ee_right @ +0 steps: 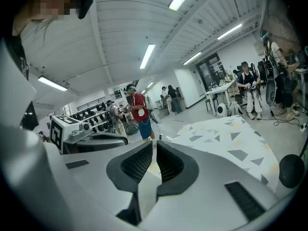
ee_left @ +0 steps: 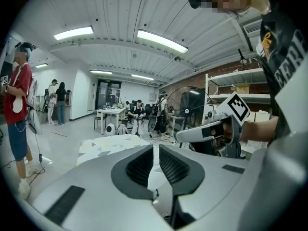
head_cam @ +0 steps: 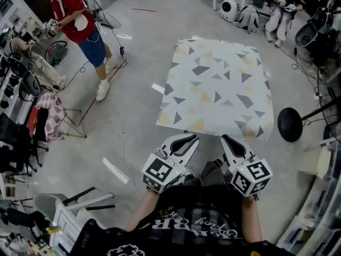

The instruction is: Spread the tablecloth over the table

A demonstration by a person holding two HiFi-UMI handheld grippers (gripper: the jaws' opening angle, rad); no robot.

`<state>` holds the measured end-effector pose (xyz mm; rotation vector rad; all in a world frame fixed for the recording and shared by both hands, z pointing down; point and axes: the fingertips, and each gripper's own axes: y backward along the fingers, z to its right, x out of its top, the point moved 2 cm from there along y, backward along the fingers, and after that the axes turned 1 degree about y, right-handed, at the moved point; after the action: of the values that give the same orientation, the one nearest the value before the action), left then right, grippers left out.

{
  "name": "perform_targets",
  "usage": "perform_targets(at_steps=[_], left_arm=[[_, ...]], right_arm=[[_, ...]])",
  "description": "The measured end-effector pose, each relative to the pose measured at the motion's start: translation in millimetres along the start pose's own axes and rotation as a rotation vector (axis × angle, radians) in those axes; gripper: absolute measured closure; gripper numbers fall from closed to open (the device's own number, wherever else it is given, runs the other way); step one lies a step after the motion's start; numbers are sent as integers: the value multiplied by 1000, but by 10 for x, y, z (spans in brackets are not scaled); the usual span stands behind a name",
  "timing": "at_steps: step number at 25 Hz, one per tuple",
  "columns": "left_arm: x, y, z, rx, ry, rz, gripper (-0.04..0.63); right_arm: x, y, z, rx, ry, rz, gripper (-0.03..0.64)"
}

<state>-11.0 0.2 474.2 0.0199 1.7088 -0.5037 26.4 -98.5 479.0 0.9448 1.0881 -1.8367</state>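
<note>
We see one tablecloth (head_cam: 218,84), pale with grey and yellow triangles. It lies flat over the tabletop and covers it, so none of the surface shows from the head view. Its near edge runs just ahead of the tips of our two tools.

The left hand-held gripper (head_cam: 189,137) and the right hand-held gripper (head_cam: 226,139) sit side by side, near each other, and both point toward that edge. Each carries one marker cube, so we count two: the left cube (head_cam: 160,173) and the right cube (head_cam: 252,176).

In the left gripper view, the left hand-held gripper (ee_left: 155,148) has its jaws drawn almost together. Only a thin slit is left, and nothing is caught in it. The cloth (ee_left: 110,143) lies farther ahead. The right gripper view shows the same for the right hand-held gripper (ee_right: 155,146): narrow and empty, with the cloth (ee_right: 231,143) beyond it to the right.

One person in a red shirt (head_cam: 74,15) stands on the grey floor (head_cam: 133,111), well apart from the tabletop on the left. One black round base (head_cam: 290,124) stands just beside the cloth's right near corner.
</note>
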Motion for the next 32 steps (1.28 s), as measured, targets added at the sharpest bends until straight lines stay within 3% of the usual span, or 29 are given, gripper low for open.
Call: perform_targets(at_steps=[12, 24, 32], left_arm=[[-86, 234, 384, -88, 18, 21, 563], [-36, 379, 432, -75, 18, 51, 563], [-7, 397, 425, -56, 4, 59, 563]], right_arm=[[-38, 236, -421, 45, 22, 32, 601], [-50, 213, -534, 128, 32, 46, 601], [48, 275, -431, 77, 70, 26, 602]])
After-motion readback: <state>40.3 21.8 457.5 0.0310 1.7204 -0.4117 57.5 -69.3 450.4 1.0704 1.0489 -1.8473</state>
